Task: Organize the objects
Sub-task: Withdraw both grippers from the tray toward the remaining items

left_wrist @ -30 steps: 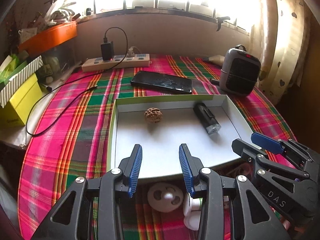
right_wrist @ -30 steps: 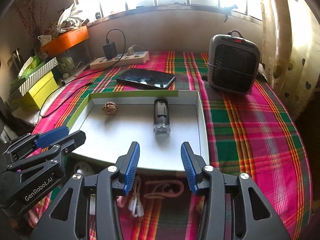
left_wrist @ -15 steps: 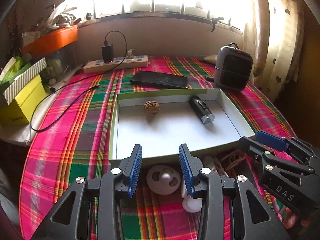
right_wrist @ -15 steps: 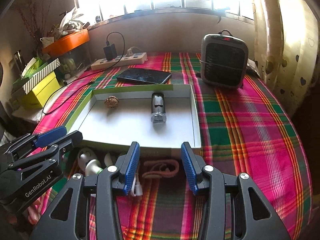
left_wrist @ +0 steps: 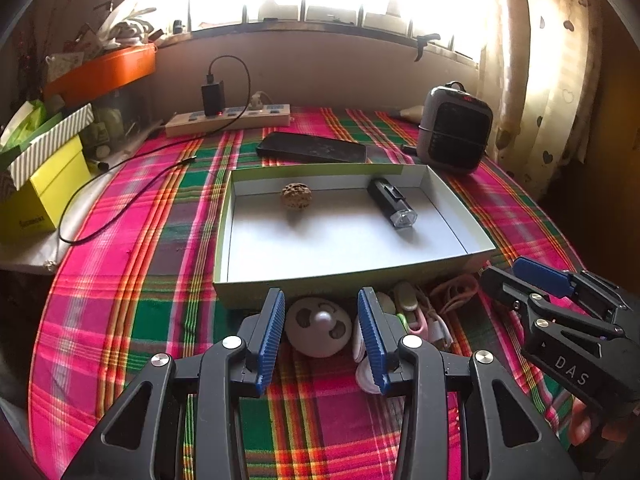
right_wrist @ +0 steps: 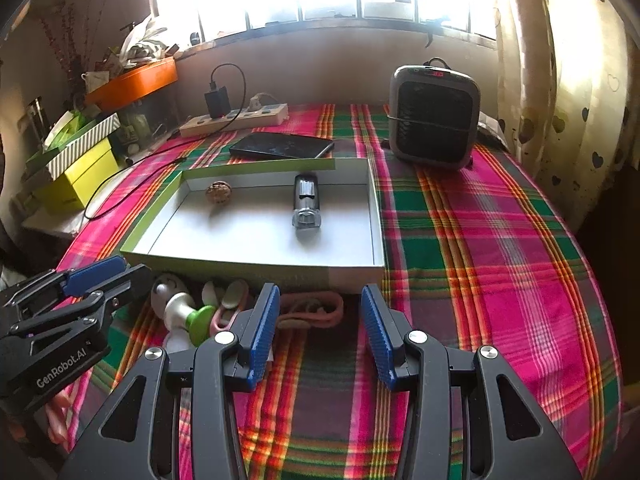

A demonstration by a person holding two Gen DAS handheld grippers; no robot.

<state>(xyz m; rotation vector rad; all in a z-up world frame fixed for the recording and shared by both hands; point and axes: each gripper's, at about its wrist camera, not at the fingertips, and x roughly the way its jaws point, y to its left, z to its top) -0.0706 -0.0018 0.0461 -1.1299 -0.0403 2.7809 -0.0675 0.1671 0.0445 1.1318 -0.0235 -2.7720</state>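
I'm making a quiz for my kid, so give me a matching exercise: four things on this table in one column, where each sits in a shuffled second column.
Things:
1 walnut
2 phone
3 small white fan
4 heater

Places:
A beyond the box's far wall
B on the cloth, in front of the box's near wall
C inside the box, near its far wall
D on the cloth beyond the box's far right corner

Pairs: 1-C, 2-A, 3-B, 4-D
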